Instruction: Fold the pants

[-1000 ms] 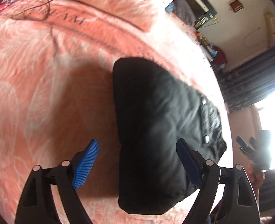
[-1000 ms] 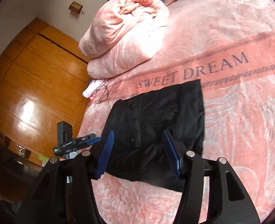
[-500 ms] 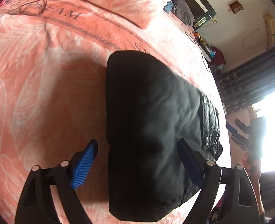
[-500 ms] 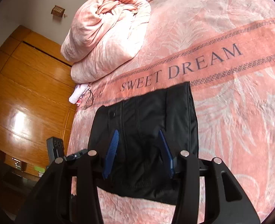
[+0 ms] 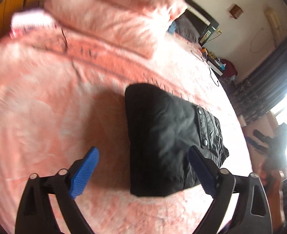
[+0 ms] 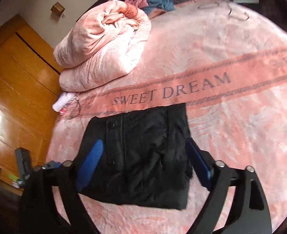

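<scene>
The black pants [image 6: 141, 152] lie folded into a compact rectangle on the pink "SWEET DREAM" bedspread [image 6: 231, 128]. In the left wrist view the pants [image 5: 162, 136] show as a thick folded bundle with snap buttons along one side. My left gripper [image 5: 143, 165] is open and empty, held above the near end of the bundle. My right gripper [image 6: 143, 156] is open and empty, hovering over the pants with its blue pads either side of them. The right gripper also shows at the right edge of the left wrist view [image 5: 264, 142].
A rolled pink duvet [image 6: 104, 44] lies at the head of the bed. A wooden wardrobe [image 6: 12, 81] stands to the left of the bed. Clothes and cables [image 6: 157, 2] lie at the bed's far edge. A small white item [image 6: 63, 101] lies beside the duvet.
Both grippers have pulled back and up from the folded pants. The right gripper's jaws have opened wider. The left wrist view has swung and is blurred.
</scene>
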A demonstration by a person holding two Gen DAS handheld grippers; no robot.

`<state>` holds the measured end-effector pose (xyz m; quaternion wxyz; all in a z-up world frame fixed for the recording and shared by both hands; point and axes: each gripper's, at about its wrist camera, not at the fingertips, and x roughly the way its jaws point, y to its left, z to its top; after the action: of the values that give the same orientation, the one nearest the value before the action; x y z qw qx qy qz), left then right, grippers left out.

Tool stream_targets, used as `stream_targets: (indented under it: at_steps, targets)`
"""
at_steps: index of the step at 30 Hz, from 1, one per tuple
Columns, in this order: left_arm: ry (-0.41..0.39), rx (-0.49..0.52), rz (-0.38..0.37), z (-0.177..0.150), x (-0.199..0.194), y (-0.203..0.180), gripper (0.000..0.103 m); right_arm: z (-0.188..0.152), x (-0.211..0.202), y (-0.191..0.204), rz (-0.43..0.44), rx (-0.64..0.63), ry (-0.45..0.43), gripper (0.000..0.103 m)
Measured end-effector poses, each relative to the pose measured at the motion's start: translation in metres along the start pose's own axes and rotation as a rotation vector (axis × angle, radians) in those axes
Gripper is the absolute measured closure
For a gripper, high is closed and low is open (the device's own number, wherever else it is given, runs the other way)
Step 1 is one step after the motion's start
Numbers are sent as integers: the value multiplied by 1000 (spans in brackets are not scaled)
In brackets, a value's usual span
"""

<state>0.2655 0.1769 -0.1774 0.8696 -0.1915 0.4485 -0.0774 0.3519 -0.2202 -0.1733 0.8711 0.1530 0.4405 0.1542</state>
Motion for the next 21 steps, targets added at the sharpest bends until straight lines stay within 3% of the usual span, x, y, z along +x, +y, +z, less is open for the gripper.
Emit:
stream_targets:
  at_steps: [3,6,10,14,17,21]
  targets:
    - [-80,103,81,-25,-49,-25,4,-37,-53,27,-113,-54,-53,4]
    - [-83,139,109,-49,-89,-45,4,-74,-100,51,-234,-87,-77,3]
    - [-159,177,127,-79,-143,-70,4,-117,-160,76,-240,-86,-135,3]
    - [-183,212,114,-105,-187,-93,4,-152,-209,102,-259,-134,-190,3]
    - [-212,253,155,-129,-220,-118,4,-173,-237,126,-290,-200,-220,3]
    - [-210,235,203,-159,-246,-136,4,-200,-266,148,-348,-239,-248,3]
